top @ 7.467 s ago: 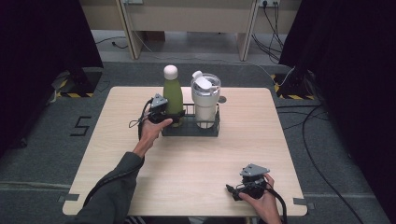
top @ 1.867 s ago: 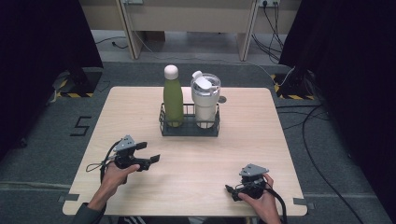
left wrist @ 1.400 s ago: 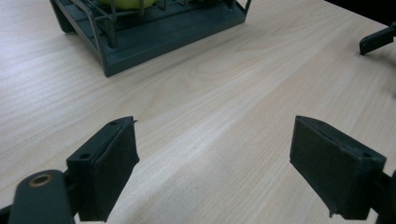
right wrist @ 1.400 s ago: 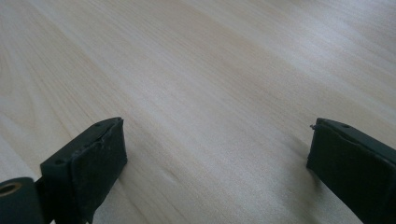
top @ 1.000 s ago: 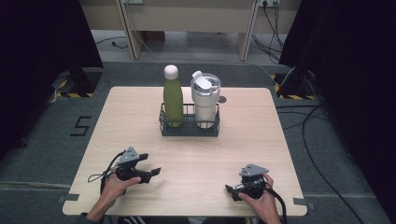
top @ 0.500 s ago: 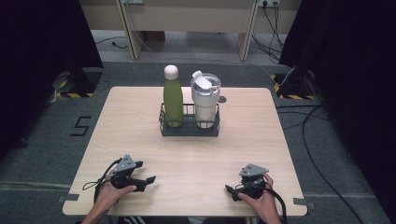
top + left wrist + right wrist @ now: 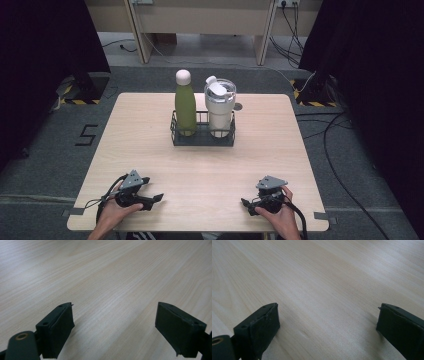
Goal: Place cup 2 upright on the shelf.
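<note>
Both grippers rest near the table's (image 7: 150, 130) near edge, the left gripper (image 7: 154, 200) at the near left and the right gripper (image 7: 246, 204) at the near right, each with jaws wide and empty, well apart from the green bottle (image 7: 185, 107) and white tumbler (image 7: 220, 107) standing upright in the black rack (image 7: 202, 139) at the far middle.

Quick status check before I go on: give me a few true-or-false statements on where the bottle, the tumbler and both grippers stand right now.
1. The green metal bottle with a cream cap stands upright in the black wire rack. True.
2. The white lidded tumbler lies on its side on the table. False: it stands in the rack, right of the bottle.
3. The left gripper has its jaws open with nothing between them. True.
4. The right gripper is clamped on the tumbler. False: it rests open near the front edge of the light wooden table.
</note>
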### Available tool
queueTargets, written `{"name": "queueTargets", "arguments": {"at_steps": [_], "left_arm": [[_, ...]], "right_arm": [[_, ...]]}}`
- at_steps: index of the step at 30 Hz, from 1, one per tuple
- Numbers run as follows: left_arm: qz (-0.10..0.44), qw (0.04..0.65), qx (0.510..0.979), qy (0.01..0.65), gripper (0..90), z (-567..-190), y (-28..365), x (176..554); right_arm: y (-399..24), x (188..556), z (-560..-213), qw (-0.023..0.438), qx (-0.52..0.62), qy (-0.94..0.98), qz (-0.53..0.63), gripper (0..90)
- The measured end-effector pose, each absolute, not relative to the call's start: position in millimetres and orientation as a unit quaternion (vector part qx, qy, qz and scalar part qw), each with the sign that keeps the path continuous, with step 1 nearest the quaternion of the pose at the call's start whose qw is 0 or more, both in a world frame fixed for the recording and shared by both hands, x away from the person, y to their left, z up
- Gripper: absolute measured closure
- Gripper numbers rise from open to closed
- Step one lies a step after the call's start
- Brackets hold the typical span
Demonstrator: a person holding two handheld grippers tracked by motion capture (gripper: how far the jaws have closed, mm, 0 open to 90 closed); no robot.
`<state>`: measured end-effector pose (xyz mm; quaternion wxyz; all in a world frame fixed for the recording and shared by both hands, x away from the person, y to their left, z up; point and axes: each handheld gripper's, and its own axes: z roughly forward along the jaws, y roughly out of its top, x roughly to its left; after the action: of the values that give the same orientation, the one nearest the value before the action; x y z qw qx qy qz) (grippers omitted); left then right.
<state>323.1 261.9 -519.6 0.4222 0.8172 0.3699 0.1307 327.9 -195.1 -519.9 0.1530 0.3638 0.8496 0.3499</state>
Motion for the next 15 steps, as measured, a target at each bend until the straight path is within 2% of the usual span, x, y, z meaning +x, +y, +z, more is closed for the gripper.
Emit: {"name": "queueTargets", "arguments": {"at_steps": [15], "left_arm": [[0.138, 0.419, 0.814, 0.378, 14.8, -521.8, 270.0, 308.9]], "right_arm": [[-195.2, 328.2, -520.0, 0.154, 0.362, 0.850, 0.350, 4.7]]}}
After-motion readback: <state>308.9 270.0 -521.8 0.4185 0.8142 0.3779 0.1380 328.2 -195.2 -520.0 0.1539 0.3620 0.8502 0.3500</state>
